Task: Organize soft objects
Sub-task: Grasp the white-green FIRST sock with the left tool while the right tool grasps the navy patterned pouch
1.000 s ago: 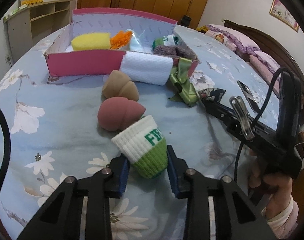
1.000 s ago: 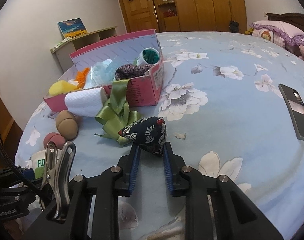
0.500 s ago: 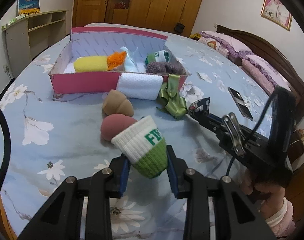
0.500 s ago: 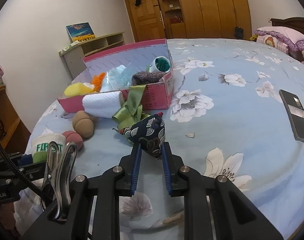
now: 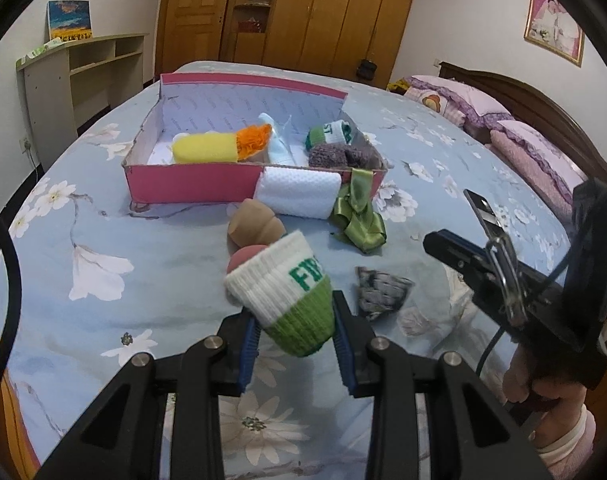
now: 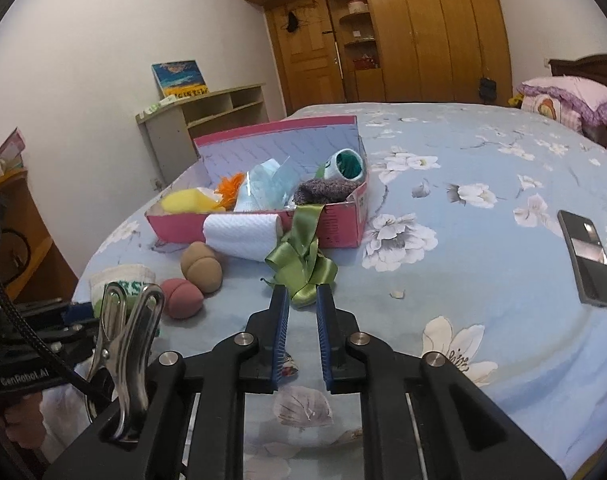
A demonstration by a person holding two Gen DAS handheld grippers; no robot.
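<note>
My left gripper (image 5: 295, 314) is shut on a white and green rolled sock (image 5: 287, 292), held above the blue flowered bedspread. My right gripper (image 6: 302, 294) has nothing between its blue pads; its jaws are closing, with a narrow gap left. In the left wrist view a dark patterned pouch (image 5: 383, 294) shows blurred low over the bedspread, beneath the right gripper's tip (image 5: 435, 240). Beyond stands the pink box (image 5: 191, 184) holding a yellow sponge (image 5: 205, 148), an orange tuft, a blue cloth and rolled socks.
A white rolled towel (image 5: 299, 196) and a green ribbon (image 6: 303, 264) lean on the box's front. A tan sponge (image 5: 255, 224) and a pink sponge (image 6: 181, 298) lie before it. A phone (image 6: 587, 260) lies right. Pillows and a wardrobe stand behind.
The dark pouch that my right gripper held is out of its jaws, which have narrowed. Both grippers have risen a little. The left keeps its grip on the sock.
</note>
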